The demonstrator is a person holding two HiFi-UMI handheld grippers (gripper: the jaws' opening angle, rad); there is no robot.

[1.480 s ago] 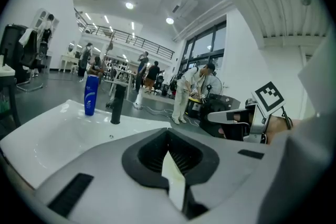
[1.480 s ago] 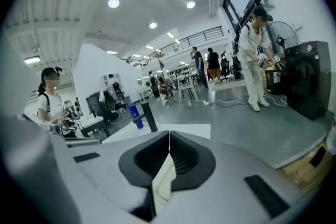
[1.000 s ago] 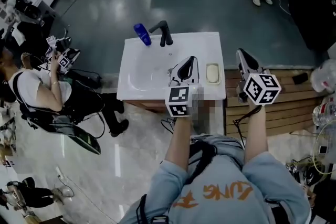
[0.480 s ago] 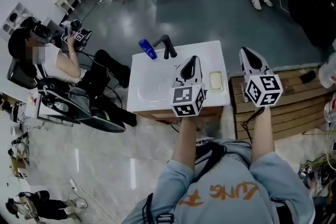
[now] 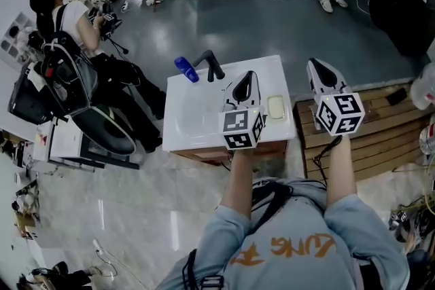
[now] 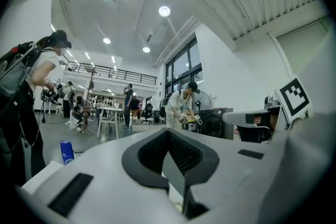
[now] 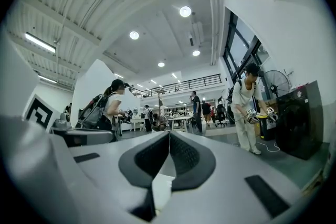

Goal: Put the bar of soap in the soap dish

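At the left tongs (image 5: 246,77), the left gripper view shows both jaws pressed together along their full seam, with nothing between the pads. The right tongs (image 5: 315,65) are in the same condition: jaws fully together, nothing held. Both tongs point level and away from the person, side by side.

The left tongs hang above the white worktop (image 5: 178,136), over the right half of its basin (image 5: 197,109). The right tongs are off the worktop's right edge, above the wooden slats (image 5: 380,125).

What appears to be the soap dish (image 5: 275,107), a pale oblong with rounded corners, lies on the right ledge of the worktop. It sits just to the right of the left tongs and between the two tongs, lower than both. Its long axis runs away from the person, roughly parallel to the jaws. The left tongs are judged slightly nearer to it. No separate bar of soap is visible anywhere on the worktop; whether the bar already sits in the dish cannot be told at this size.

A black tap (image 5: 211,64) and a blue bottle (image 5: 185,69) stand at the far edge, well apart from the dish.
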